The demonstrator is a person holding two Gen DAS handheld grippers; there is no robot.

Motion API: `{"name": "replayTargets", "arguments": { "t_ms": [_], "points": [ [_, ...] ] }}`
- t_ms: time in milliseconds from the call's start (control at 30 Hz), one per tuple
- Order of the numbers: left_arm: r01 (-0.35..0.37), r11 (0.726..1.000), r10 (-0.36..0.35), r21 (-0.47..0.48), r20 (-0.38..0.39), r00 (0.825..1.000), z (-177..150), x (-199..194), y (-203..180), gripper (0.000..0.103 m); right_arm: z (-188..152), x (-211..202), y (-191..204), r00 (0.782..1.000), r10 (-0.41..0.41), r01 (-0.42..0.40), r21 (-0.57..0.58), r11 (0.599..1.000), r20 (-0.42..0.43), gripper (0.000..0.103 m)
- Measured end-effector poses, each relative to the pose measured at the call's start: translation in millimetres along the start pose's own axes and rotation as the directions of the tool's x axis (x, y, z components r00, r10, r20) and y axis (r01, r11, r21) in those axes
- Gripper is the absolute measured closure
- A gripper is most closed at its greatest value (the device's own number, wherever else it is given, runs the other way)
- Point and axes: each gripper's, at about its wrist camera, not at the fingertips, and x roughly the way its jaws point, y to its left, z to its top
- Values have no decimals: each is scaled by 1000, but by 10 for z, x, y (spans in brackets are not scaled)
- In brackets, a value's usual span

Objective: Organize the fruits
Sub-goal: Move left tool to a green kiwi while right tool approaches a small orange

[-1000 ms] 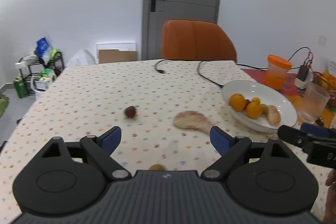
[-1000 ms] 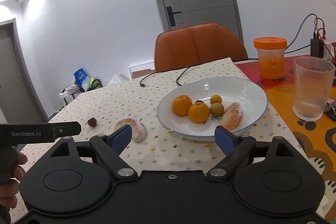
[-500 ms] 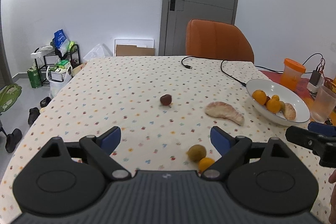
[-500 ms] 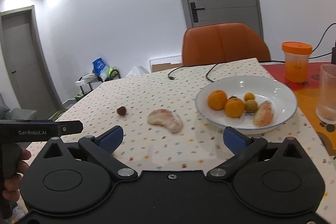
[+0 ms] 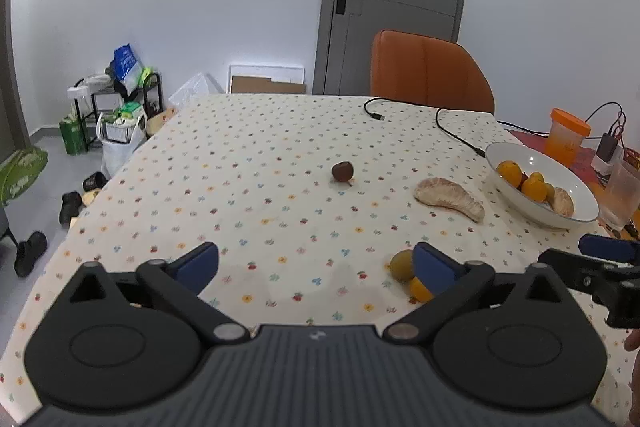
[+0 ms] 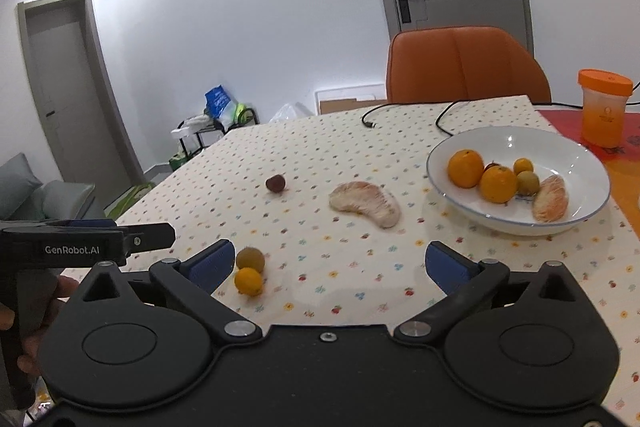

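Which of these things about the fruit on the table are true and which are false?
1. The pomelo piece on the tablecloth lies outside the white bowl. True.
2. The bowl is empty. False: it holds oranges and other fruit.
3. The right hand-held gripper grips an orange. False: its jaws are open on nothing.
4. A small dark red fruit sits alone on the cloth. True.
5. The two little round fruits near the camera lie side by side. True.

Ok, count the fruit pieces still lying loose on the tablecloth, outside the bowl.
4: a dark red fruit mid-table, a peeled pomelo segment left of the bowl, and a greenish fruit touching a small orange one nearest the cameras. None seems hidden.
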Motion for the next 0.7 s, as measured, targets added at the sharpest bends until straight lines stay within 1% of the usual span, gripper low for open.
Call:
{"name": "replayTargets", "arguments": {
  "t_ms": [167, 500, 600, 700],
  "points": [
    [13, 999, -14, -43, -20, 1000, -23, 20, 119, 0, -24, 43, 82, 1000, 3, -4, -15, 1000, -23, 0],
    [23, 997, -24, -73, -18, 1000, -90, 29, 284, 0, -62, 138, 251, 998, 14, -17, -54, 998, -54, 0],
    [48, 995, -50, -87, -29, 998, -100, 54, 341, 0, -65, 187, 290, 998, 16, -19, -60, 998, -64, 0],
    [44, 995, -46, -86, -32, 998, -125, 81, 357, 0, -74, 234, 327, 998, 20, -24, -65, 998, -63, 1]
  ]
}}
